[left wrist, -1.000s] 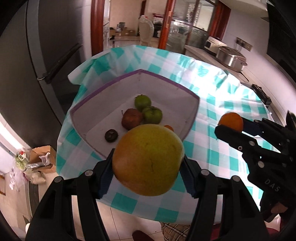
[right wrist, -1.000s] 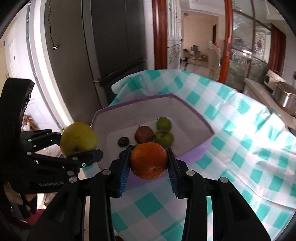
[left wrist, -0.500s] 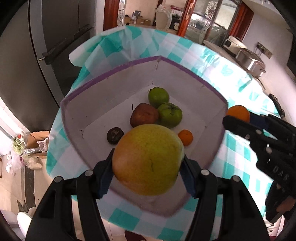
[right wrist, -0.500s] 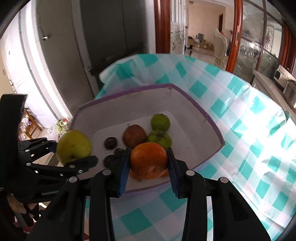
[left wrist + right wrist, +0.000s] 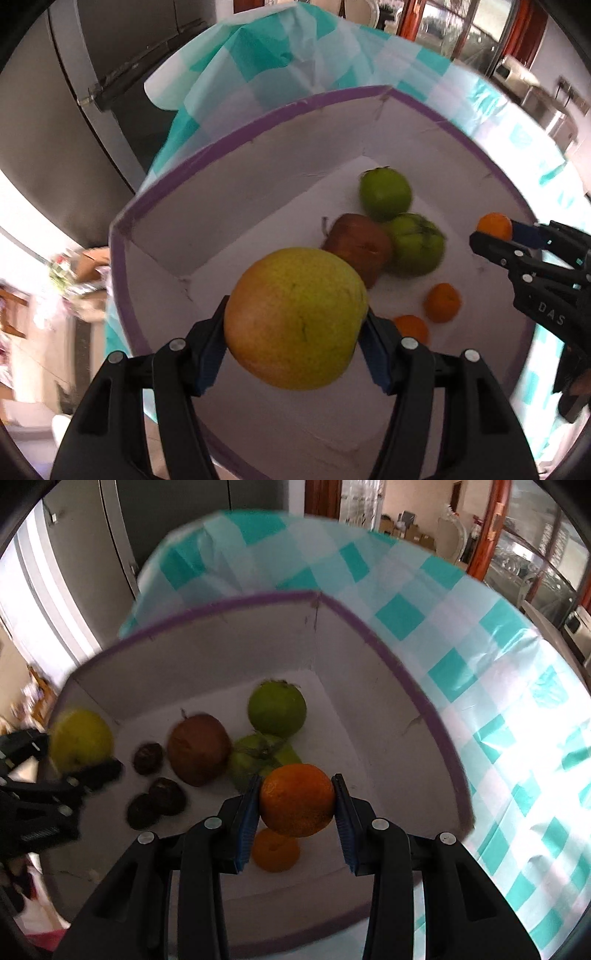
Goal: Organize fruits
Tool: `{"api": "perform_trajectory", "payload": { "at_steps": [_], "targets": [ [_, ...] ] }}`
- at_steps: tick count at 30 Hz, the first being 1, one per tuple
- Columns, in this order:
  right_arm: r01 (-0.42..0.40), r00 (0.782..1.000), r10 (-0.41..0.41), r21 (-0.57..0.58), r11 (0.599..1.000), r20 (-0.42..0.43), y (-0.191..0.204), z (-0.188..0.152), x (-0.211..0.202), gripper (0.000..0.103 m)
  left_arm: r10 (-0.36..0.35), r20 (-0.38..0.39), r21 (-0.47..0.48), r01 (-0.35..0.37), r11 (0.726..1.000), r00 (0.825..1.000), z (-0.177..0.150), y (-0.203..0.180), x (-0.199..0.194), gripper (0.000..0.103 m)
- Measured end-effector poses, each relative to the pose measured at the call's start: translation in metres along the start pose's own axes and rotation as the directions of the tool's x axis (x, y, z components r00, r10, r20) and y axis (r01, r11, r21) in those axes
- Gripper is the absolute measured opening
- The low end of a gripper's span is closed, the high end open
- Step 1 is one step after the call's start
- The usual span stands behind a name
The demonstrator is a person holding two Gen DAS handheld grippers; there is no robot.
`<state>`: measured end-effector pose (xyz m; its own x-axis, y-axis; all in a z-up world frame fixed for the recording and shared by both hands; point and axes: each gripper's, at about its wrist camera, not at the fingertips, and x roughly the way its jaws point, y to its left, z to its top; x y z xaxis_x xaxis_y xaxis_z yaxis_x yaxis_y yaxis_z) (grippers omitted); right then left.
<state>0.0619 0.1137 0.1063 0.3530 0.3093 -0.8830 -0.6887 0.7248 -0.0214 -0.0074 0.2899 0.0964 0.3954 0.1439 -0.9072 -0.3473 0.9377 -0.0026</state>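
Observation:
My left gripper is shut on a large yellow-green apple and holds it above the inside of the white box with a purple rim. My right gripper is shut on an orange, also over the box. In the box lie two green fruits, a brown fruit, small dark fruits and small oranges. The right gripper shows at the right of the left wrist view, the left one at the left of the right wrist view.
The box stands on a table with a teal and white checked cloth. A dark fridge stands behind the table's left edge. A kitchen counter with appliances lies at the far right.
Both grippers have moved forward and down with their fruit, from in front of the box to over its inside. The box fills much more of both views.

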Motion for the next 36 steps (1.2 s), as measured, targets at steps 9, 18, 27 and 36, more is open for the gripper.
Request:
{"api": "perform_trajectory", "payload": {
  "at_steps": [9, 18, 27, 36],
  "targets": [
    [0.054, 0.988, -0.065, -0.078, 0.995, -0.142, 0.004, -0.004, 0.038, 0.038, 0.105, -0.021, 0.055, -0.104, 0.993, 0.994, 0.011, -0.001, 0.014, 0.064],
    [0.058, 0.99, -0.064, -0.047, 0.997, -0.129, 0.003, -0.005, 0.032, 0.051, 0.109, -0.022, 0.062, -0.108, 0.992, 0.994, 0.011, -0.001, 0.014, 0.065],
    [0.093, 0.995, -0.091, 0.055, 0.994, -0.051, -0.004, -0.002, -0.008, 0.081, 0.095, 0.076, 0.087, -0.102, 0.991, 0.993, 0.009, -0.001, -0.01, 0.089],
    [0.077, 0.997, -0.077, 0.145, 0.986, 0.0, 0.002, -0.018, -0.054, 0.087, 0.058, 0.251, 0.139, -0.095, 0.986, 0.966, -0.01, -0.008, -0.069, 0.101]
  ]
}}
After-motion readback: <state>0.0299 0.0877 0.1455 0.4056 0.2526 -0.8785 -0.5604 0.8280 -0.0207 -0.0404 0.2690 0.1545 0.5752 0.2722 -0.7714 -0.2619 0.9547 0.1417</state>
